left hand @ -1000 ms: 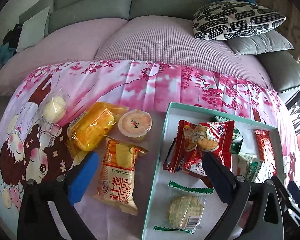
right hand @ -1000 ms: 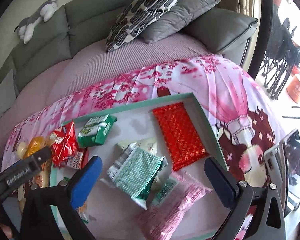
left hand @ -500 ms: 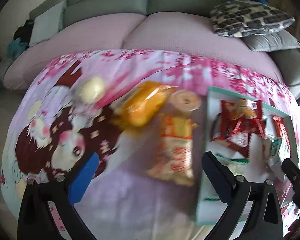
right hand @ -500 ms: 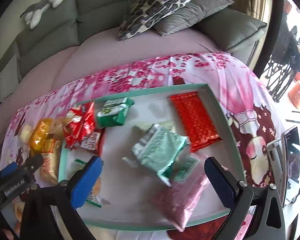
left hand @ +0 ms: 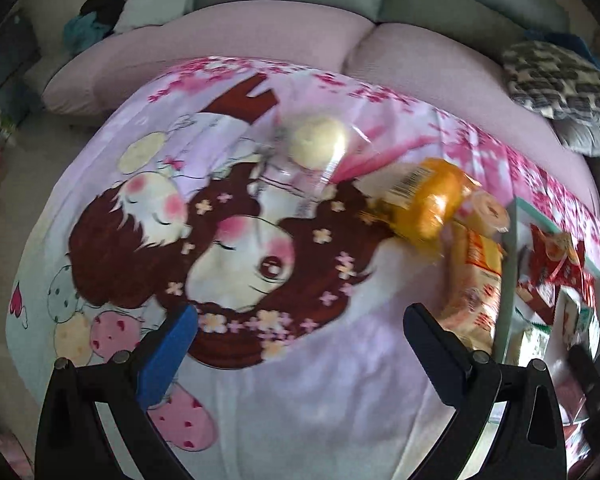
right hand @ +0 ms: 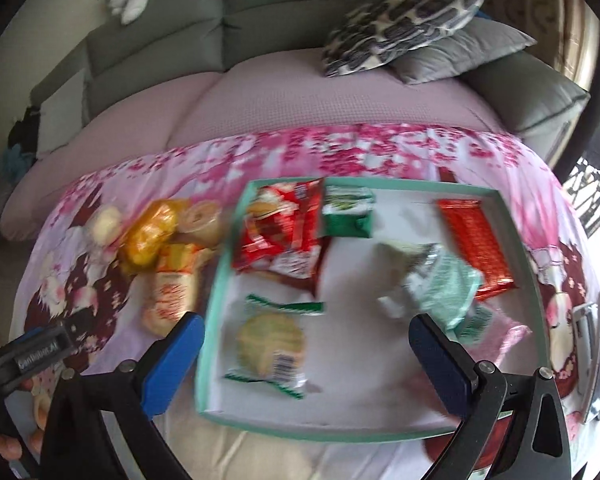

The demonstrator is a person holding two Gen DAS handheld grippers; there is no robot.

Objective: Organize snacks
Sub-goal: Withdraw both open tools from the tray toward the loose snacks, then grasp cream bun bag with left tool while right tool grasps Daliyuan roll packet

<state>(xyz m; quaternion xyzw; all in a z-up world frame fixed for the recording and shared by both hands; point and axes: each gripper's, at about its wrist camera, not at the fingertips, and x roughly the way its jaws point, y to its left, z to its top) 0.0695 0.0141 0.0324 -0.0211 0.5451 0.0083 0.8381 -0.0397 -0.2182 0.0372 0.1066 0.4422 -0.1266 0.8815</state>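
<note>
Left gripper [left hand: 300, 336]: jaws wide, empty, hovering over the printed cloth [left hand: 236, 240]
Right gripper [right hand: 306, 346]: jaws wide, empty, above the tray [right hand: 216, 304]
Snacks: crinkly orange pack [left hand: 428, 200] ahead-right of left gripper; round biscuit [right hand: 270, 346] between right fingers

tray [right hand: 216, 280]: packets inside | right gripper [right hand: 306, 356]: fingers apart, empty, above cookie packet [right hand: 270, 346]

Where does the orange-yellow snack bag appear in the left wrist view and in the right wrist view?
Left wrist: orange-yellow snack bag right of centre, on the cloth.
Right wrist: same bag at far left, outside the tray.
Shared landmark: the teal tray, to the bag's right in both.
</note>
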